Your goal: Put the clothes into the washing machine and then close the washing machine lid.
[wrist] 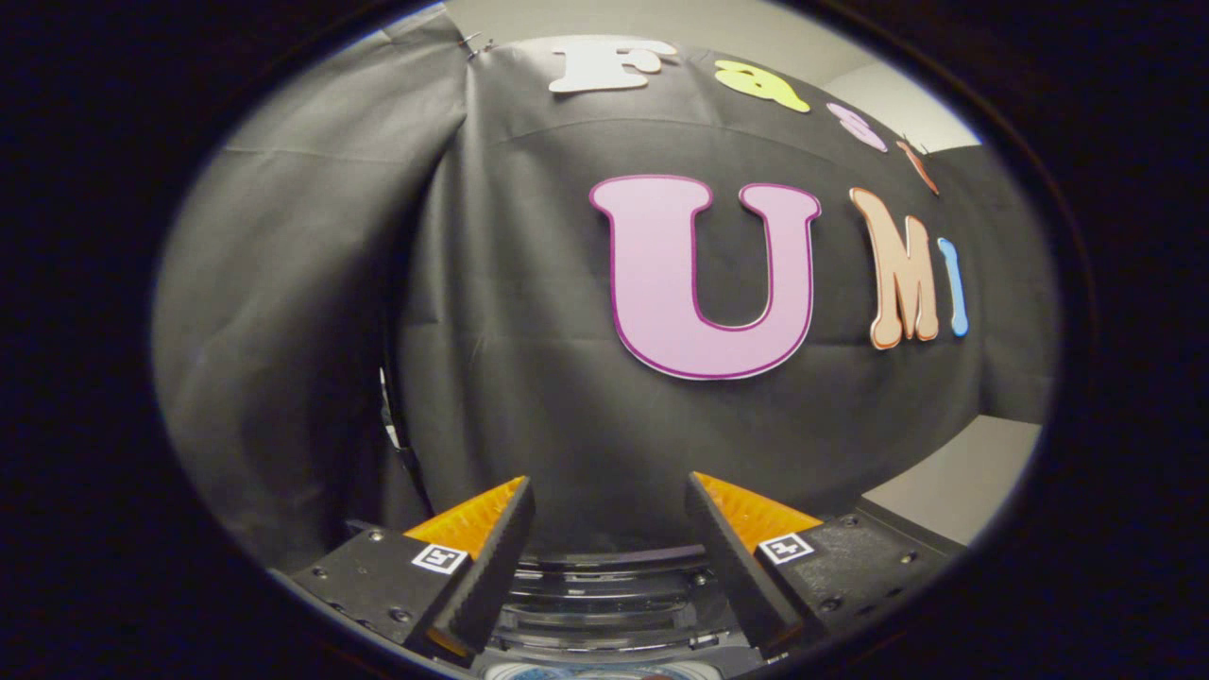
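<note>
My gripper (610,491) is open, its two fingers spread wide with nothing between them. It points at the black cloth wall, held high. Low between the fingers I see the top of the washing machine (604,604): a dark, glossy lid or rim with curved ridges, and a sliver of the pale opening (590,672) at the very bottom. Whether the lid stands up or lies flat I cannot tell. No clothes are in sight.
Black cloth drapes (312,312) hang as the booth's wall straight ahead and to the left, with a fold and a dark cable (392,416) running down near the left finger. A pale wall or surface (954,477) shows beyond the right finger.
</note>
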Tool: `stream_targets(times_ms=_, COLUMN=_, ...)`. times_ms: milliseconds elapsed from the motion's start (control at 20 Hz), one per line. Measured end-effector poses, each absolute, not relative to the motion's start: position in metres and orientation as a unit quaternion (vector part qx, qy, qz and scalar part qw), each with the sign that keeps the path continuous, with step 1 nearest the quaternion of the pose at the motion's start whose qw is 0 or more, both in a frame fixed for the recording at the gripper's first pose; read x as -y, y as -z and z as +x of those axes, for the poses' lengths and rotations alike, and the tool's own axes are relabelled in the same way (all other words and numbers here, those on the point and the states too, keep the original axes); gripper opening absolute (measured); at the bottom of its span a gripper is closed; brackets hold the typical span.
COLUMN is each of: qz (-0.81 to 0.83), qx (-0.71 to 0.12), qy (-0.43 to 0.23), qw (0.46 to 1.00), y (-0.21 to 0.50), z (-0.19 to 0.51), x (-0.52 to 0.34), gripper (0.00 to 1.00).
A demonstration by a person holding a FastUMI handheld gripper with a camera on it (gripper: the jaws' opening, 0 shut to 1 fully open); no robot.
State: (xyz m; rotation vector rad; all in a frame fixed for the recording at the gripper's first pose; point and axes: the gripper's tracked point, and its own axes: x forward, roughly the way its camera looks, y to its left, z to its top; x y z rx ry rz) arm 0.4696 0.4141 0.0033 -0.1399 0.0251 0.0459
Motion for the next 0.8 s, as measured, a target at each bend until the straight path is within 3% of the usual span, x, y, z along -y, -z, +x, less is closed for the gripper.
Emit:
stream_targets(times_ms=350, qz=-0.087, qx=-0.020, qy=-0.035, qw=0.995, y=0.019, z=0.500, x=-0.420, gripper=0.97)
stream_targets(times_ms=450, qz=-0.116, qx=-0.036, qy=-0.010, qw=0.993, y=0.032, z=0.504, x=-0.408, gripper=0.97)
stream_targets(times_ms=600, qz=-0.038, qx=-0.064, qy=-0.028, qw=0.997, y=0.052, z=0.506, x=-0.404, gripper=0.95)
stream_targets(times_ms=800, qz=-0.053, qx=-0.038, qy=-0.035, qw=0.997, y=0.042, z=0.500, x=-0.405, gripper=0.97)
